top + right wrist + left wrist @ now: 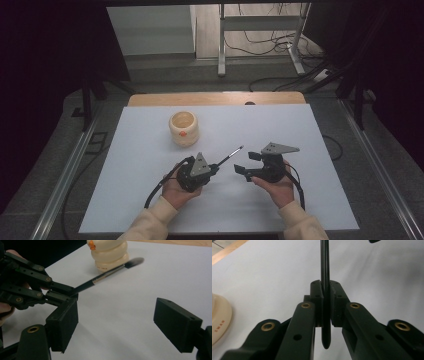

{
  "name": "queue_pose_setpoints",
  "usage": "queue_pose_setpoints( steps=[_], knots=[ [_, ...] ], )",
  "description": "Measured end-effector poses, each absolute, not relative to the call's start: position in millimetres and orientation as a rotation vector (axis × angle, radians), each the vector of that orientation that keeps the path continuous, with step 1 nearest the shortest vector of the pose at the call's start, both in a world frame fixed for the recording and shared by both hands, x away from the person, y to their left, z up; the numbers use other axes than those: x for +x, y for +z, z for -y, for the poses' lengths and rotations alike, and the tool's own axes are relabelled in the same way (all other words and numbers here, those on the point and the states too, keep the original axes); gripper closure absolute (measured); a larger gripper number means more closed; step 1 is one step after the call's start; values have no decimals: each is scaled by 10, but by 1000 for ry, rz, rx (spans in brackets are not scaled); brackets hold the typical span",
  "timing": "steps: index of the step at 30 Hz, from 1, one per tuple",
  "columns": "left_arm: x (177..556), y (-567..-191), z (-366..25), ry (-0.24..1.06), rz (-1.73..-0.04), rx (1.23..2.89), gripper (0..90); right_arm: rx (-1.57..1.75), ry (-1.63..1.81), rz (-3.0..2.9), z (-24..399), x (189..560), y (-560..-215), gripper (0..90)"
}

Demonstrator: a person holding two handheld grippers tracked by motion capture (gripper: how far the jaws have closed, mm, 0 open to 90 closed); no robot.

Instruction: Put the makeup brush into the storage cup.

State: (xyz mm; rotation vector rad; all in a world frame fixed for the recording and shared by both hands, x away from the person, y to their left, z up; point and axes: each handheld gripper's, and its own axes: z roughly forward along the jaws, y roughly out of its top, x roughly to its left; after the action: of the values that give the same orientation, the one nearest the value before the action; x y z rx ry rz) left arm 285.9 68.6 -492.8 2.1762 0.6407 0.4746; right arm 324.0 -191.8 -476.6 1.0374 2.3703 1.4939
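My left gripper (216, 167) is shut on the handle of a thin black brush (231, 154), which points up and to the right over the white table. In the left gripper view the two pads clamp the brush's black handle (325, 270), and its rear end pokes out below them. My right gripper (247, 163) faces the left one from the right, open, with nothing between its pads (176, 323). In the right gripper view the brush (107, 273) reaches toward a cream ringed pot (108, 253) with an orange spot. The pot (183, 128) stands upright beyond the left gripper.
The white table top (280, 125) has a wooden strip (215, 98) along its far edge. Past it are a metal table frame (260, 30) and loose cables on the floor. Dark curtains flank both sides.
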Motion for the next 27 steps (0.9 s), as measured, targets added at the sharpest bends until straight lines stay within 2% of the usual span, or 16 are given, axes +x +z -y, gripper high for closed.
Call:
queue_pose_setpoints(
  steps=[12, 15, 21, 22, 23, 25, 27],
  knots=[
    [2806, -4961, -591, 469, -597, 2204, 827, 1045, 1536, -2360, 1852, 3228, -4782, 227],
    [2796, -4982, -560, 464, -588, 2214, 827, 1047, 1560, -2349, 1848, 3228, -4776, 258],
    [2785, -4997, -530, 464, -579, 2215, 826, 1031, 1626, -2339, 1854, 3217, -4770, 456],
    [2783, -5006, -523, 464, -576, 2216, 826, 1026, 1662, -2338, 1856, 3216, -4770, 527],
    [2783, -5006, -523, 464, -576, 2216, 826, 1026, 1662, -2338, 1856, 3216, -4770, 527],
    [2771, -5022, -494, 463, -567, 2223, 825, 1008, 1712, -2341, 1855, 3215, -4767, 618],
    [2768, -5022, -487, 466, -564, 2225, 825, 1002, 1728, -2344, 1857, 3215, -4767, 643]
  ],
)
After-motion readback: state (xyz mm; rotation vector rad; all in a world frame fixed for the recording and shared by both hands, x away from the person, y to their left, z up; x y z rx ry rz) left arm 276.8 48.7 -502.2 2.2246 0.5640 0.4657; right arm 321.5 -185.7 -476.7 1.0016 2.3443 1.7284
